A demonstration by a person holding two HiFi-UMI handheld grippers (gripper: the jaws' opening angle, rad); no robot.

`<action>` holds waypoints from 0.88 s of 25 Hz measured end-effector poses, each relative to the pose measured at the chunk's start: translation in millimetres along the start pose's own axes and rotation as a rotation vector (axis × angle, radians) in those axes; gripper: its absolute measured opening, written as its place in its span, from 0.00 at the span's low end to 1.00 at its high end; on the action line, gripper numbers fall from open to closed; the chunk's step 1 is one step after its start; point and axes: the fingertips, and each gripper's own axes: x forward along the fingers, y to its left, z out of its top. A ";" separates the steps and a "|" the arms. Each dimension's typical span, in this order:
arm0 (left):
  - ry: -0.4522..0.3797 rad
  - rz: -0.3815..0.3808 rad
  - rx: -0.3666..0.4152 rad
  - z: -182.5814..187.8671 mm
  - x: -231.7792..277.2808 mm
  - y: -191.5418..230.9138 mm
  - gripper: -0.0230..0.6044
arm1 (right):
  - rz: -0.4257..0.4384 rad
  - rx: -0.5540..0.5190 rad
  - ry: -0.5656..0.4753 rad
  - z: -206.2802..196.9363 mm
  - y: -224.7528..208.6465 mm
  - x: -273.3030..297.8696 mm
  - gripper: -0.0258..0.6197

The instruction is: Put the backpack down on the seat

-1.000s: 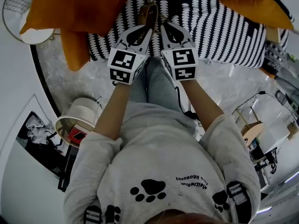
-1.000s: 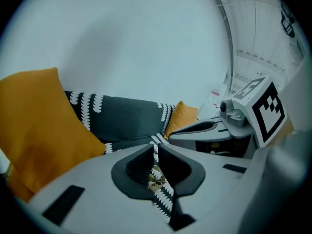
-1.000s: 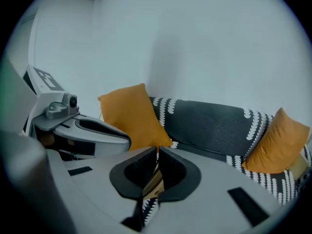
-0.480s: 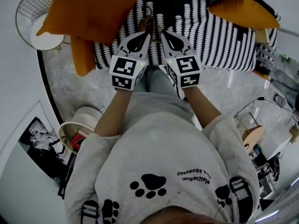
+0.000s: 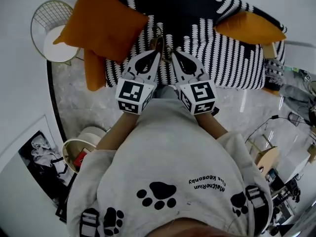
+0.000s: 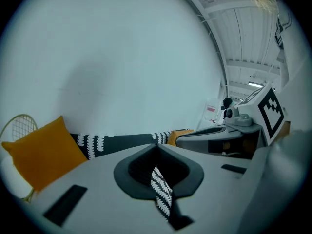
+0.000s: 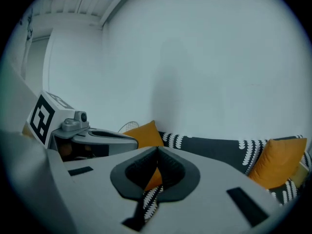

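Of the backpack I see only its black shoulder straps (image 5: 90, 222), worn over the person's grey paw-print shirt at the bottom of the head view; the bag itself is hidden. The seat is a black-and-white patterned sofa (image 5: 232, 58) ahead of the person. My left gripper (image 5: 154, 54) and right gripper (image 5: 174, 54) are held side by side in the air in front of the chest, pointing at the sofa. Both are shut with nothing between the jaws. In the left gripper view the left gripper (image 6: 156, 145) has its tips meeting. The right gripper (image 7: 157, 149) looks the same in its own view.
A large orange cushion (image 5: 101, 23) lies at the sofa's left end, a smaller one (image 5: 91, 68) below it and another (image 5: 249, 27) at the right end. A wire side table (image 5: 52, 33) stands at far left. A round basket (image 5: 79, 147) sits on the floor.
Both grippers have risen together, still shut and side by side. The person has straightened up, so the sofa and floor now look farther off and more of the sofa shows.
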 end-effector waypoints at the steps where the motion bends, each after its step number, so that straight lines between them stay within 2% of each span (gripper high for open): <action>1: -0.009 -0.004 0.002 5.3 -5.0 -2.8 0.07 | 0.005 -0.006 -0.011 5.0 3.6 -4.6 0.09; 5: -0.051 -0.009 0.025 25.2 -23.6 -12.8 0.07 | 0.016 -0.030 -0.056 24.3 16.6 -20.8 0.09; 9: -0.109 0.021 0.028 40.6 -45.0 -21.0 0.07 | 0.019 -0.059 -0.094 37.2 31.4 -36.2 0.09; 12: -0.146 0.035 0.060 47.5 -55.2 -27.5 0.07 | 0.017 -0.077 -0.177 48.7 41.1 -47.5 0.09; 16: -0.154 0.044 0.101 50.1 -64.4 -32.8 0.07 | 0.010 -0.104 -0.226 51.7 48.1 -57.4 0.09; 19: -0.191 0.047 0.104 51.4 -67.8 -36.9 0.07 | 0.005 -0.101 -0.242 52.6 47.4 -61.5 0.09; 22: -0.172 0.052 0.108 48.3 -71.8 -38.1 0.07 | 0.004 -0.112 -0.245 50.4 49.2 -64.0 0.09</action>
